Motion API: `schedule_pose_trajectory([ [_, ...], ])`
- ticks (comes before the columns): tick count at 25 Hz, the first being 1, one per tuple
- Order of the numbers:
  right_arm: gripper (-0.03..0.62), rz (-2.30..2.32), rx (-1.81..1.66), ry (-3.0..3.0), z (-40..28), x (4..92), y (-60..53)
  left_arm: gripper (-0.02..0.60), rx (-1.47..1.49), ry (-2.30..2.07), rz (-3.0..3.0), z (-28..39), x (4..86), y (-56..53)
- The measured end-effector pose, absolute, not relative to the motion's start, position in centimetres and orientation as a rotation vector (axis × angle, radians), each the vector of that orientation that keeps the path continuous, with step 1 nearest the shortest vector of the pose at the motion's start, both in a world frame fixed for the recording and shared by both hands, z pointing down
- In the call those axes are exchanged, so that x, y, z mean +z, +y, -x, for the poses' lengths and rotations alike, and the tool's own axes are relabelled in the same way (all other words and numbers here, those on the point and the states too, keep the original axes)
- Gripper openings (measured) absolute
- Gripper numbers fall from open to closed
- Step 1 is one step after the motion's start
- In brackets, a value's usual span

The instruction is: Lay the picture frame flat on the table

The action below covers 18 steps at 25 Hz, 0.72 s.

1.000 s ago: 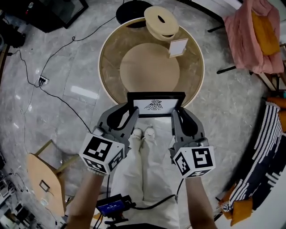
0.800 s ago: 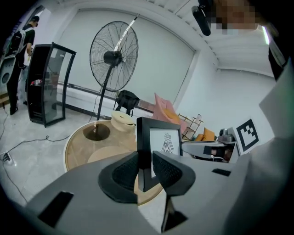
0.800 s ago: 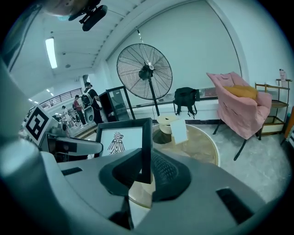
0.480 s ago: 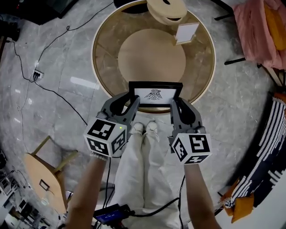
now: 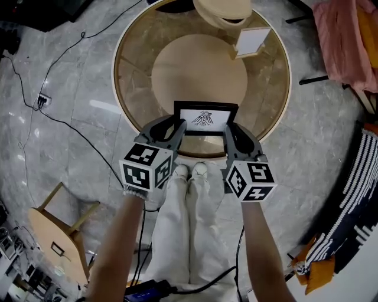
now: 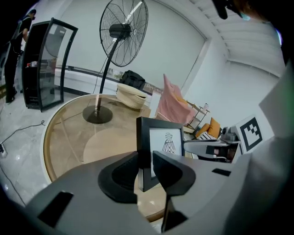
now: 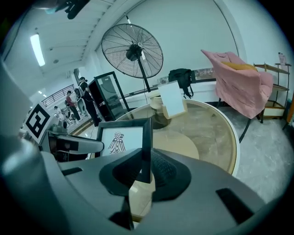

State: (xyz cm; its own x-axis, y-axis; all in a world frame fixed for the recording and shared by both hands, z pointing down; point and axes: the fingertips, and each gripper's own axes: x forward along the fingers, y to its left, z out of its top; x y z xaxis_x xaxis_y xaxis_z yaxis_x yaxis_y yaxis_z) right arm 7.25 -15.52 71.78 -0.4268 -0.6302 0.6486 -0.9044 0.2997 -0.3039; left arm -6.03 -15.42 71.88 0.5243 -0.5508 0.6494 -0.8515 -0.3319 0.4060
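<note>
A black picture frame [image 5: 205, 118] with a bird drawing on white stands upright over the near edge of the round glass table [image 5: 134, 76]. My left gripper [image 5: 175, 131] is shut on its left side bar. My right gripper [image 5: 230, 134] is shut on its right side bar. In the left gripper view the frame [image 6: 164, 140] rises edge-on between the dark pads [image 6: 126, 172]. From the right gripper view, the frame [image 7: 121, 137] sits the same way, its bar pinched by ribbed pads [image 7: 161, 169]. Whether the frame's bottom touches the glass is hidden by the grippers.
At the table's far side lie a cream hat-like object [image 5: 223, 10] and a small white frame [image 5: 251, 41]. A standing fan [image 6: 121, 32] is beyond the table. A pink-draped chair [image 5: 348, 41] stands at the right, a wooden stool [image 5: 56, 236] at the lower left, cables on the floor.
Both grippers have sunk together with the frame toward the table's near edge. The frame stays upright and the grip is unchanged.
</note>
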Motion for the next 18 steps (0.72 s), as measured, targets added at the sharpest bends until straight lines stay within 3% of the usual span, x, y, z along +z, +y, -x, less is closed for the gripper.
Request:
schedule_pose_trajectory([
  [18, 0.075, -1.358, 0.983, -2.031, -6.8, 76.4, -18.2, 0.13, 0.685, -1.173, -1.903, 6.5, 77.4, -18.4],
])
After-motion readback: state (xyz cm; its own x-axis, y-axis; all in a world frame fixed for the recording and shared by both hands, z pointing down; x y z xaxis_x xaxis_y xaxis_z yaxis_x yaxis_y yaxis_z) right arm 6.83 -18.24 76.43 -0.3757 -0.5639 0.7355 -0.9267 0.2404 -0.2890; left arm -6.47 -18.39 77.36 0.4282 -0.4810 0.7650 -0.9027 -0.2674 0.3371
